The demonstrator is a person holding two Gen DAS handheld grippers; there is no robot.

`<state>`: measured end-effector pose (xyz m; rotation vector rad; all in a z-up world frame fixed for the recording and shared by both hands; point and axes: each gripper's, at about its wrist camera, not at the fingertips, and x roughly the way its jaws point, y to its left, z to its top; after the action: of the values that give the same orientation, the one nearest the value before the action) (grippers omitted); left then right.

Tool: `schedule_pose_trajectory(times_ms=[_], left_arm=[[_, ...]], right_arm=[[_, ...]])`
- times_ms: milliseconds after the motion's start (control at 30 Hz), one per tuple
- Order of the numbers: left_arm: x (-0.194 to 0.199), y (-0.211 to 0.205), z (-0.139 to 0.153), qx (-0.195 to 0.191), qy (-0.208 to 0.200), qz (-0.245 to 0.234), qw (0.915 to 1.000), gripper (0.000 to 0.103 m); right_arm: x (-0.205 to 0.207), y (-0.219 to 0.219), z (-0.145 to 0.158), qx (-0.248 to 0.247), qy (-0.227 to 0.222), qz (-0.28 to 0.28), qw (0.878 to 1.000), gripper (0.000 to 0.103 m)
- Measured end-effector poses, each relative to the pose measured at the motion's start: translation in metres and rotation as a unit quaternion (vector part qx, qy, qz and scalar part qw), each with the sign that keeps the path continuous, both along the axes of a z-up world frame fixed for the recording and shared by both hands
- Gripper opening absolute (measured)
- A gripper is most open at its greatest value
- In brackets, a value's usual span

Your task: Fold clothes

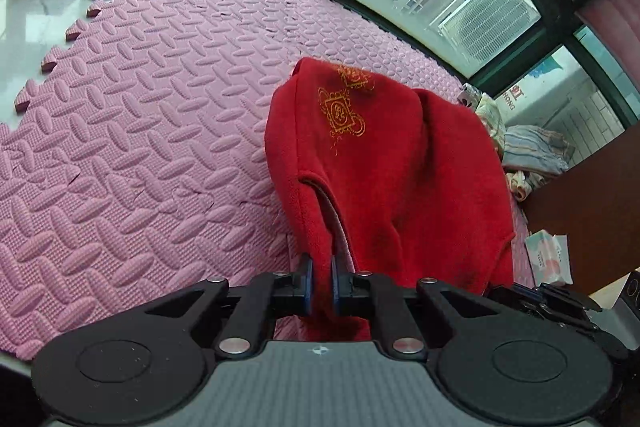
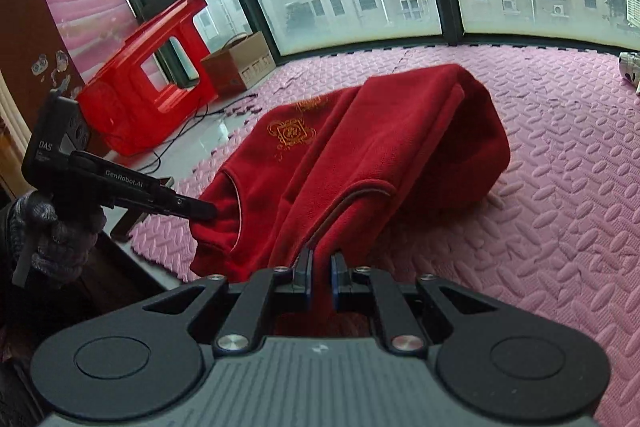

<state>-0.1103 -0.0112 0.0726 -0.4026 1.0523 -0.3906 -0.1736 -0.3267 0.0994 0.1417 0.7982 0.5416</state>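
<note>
One red sweater [image 2: 360,155] lies lifted at its near edge over the pink foam mat [image 2: 560,187], centre frame. Left gripper [image 2: 208,213] and right gripper [image 2: 321,277] each pinch its hem, jaws narrow on cloth. Open mat spreads right; one red stool [image 2: 148,75] and one cardboard box [image 2: 240,63] stand upper left.

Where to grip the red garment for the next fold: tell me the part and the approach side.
Keep gripping the near hem of the red garment. The left gripper and right gripper each already pinch it, coming from the near side. The far end rests doubled on the pink foam mat, so the lifted hem is the free edge.
</note>
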Motion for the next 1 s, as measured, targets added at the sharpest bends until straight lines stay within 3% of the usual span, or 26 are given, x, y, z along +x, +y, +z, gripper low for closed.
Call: schedule_pose_trajectory(times_ms=[100,133,233,333,400,533,700,767,1000], left_arm=[[-0.004,0.005,-0.005,0.013,0.008,0.001,0.9999,0.011],[-0.005,0.006,-0.004,0.018,0.008,0.002,0.9998,0.011],[-0.008,0.009,0.005,0.03,-0.007,-0.007,0.9995,0.019],[-0.01,0.012,0.014,0.037,-0.02,-0.011,0.9991,0.023],[-0.007,0.013,0.02,0.038,-0.028,-0.007,0.9988,0.035],[0.007,0.014,0.027,0.041,-0.041,0.011,0.9983,0.039],[0.024,0.016,0.037,0.044,-0.057,0.032,0.9969,0.045],[0.035,0.015,0.039,0.041,-0.061,0.044,0.9963,0.047],[0.085,-0.003,0.041,0.026,-0.072,0.056,0.9955,0.057]], right_arm=[[-0.005,-0.004,-0.006,-0.012,0.018,0.003,1.0,0.012],[-0.006,-0.007,-0.007,-0.015,0.023,0.001,1.0,0.017],[-0.006,-0.017,-0.002,-0.017,0.022,-0.002,1.0,0.022],[0.001,-0.033,0.012,-0.024,0.007,-0.02,0.999,0.029],[0.013,-0.042,0.019,-0.019,-0.003,-0.04,0.999,0.029],[0.038,-0.06,0.031,-0.01,-0.025,-0.087,0.996,0.029],[0.096,-0.077,0.023,-0.039,-0.034,-0.141,0.989,0.029],[0.118,-0.082,0.011,-0.036,-0.018,-0.151,0.988,0.03],[0.164,-0.078,-0.029,-0.041,0.018,-0.113,0.993,0.03]])
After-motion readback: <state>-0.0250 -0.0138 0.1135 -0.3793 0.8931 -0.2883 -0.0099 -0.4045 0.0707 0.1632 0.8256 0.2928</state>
